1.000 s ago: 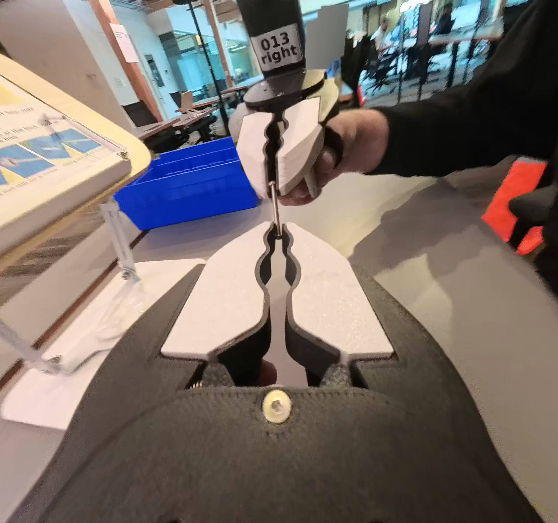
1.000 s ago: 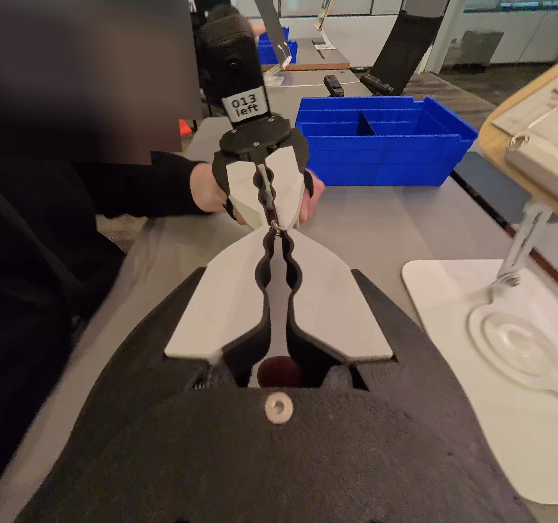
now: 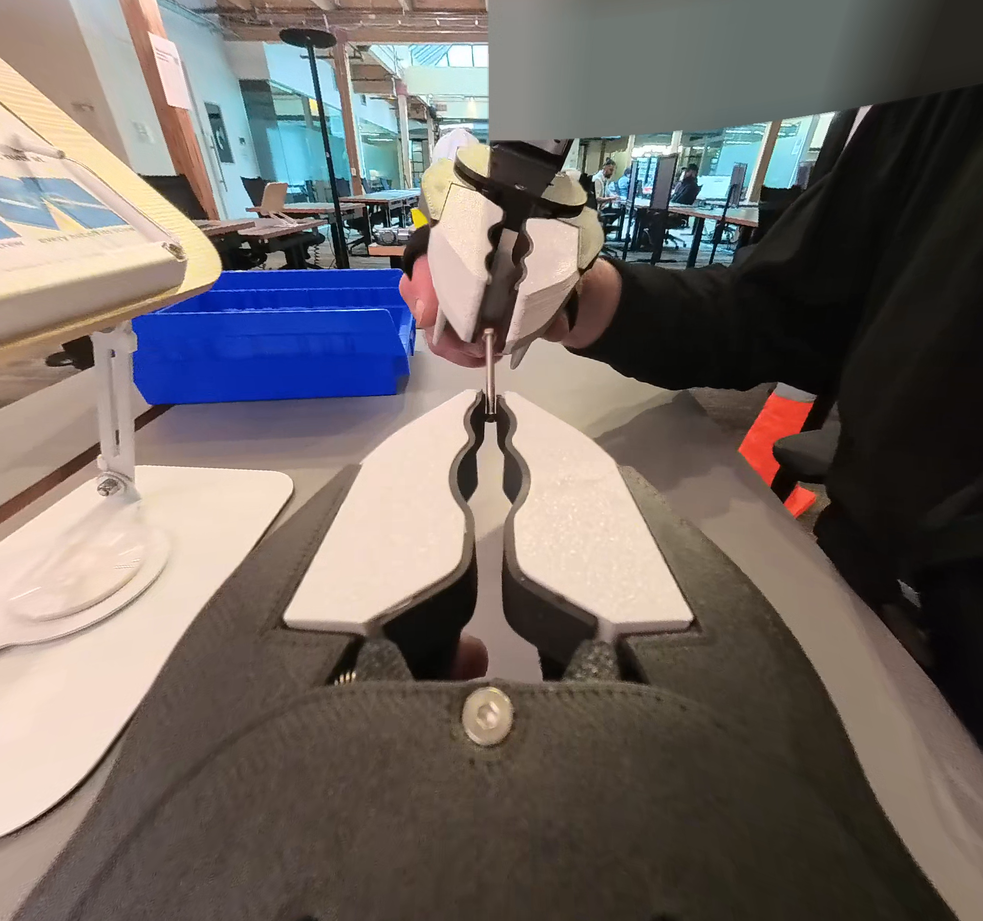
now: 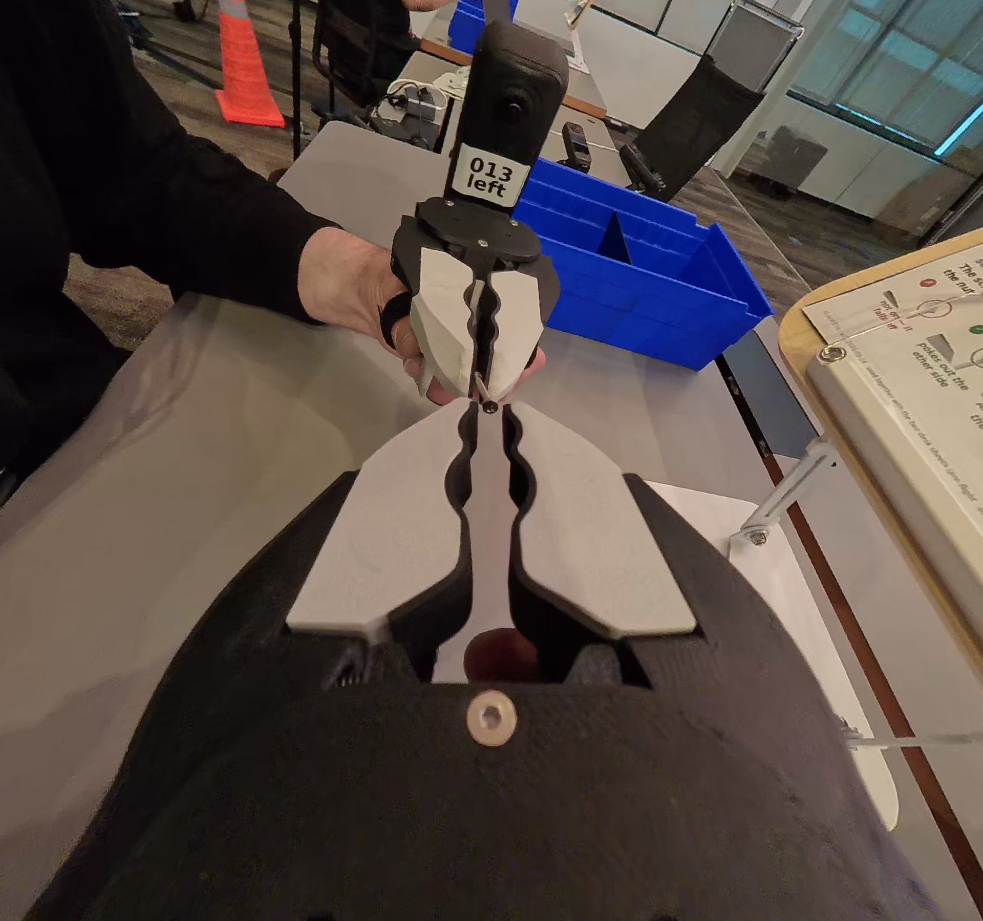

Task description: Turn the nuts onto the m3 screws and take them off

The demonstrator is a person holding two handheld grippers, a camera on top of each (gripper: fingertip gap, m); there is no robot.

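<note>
A thin metal m3 screw (image 3: 489, 369) spans the gap between my two grippers above the grey table (image 4: 186, 417). My left gripper (image 3: 492, 402) is shut on one end of it. In the right wrist view the left gripper (image 4: 478, 390) grips the shaft, and the screw (image 4: 483, 390) ends in a small dark piece (image 4: 489, 407), head or nut, I cannot tell. My right gripper (image 4: 490, 409) is slightly open, its tips on either side of that dark end. It also shows in the left wrist view (image 3: 486, 337). A hand holds each gripper.
A blue bin (image 3: 266, 342) stands behind the grippers and also shows in the right wrist view (image 4: 638, 305). An instruction board (image 4: 904, 390) on a white stand (image 3: 114, 417) with a flat white base (image 3: 213, 512) stands at the table's side. An orange cone (image 4: 239, 44) is on the floor.
My right gripper's jaws have parted a little from the screw's end. Both grippers have shifted and tilted; the screw stays in the left gripper.
</note>
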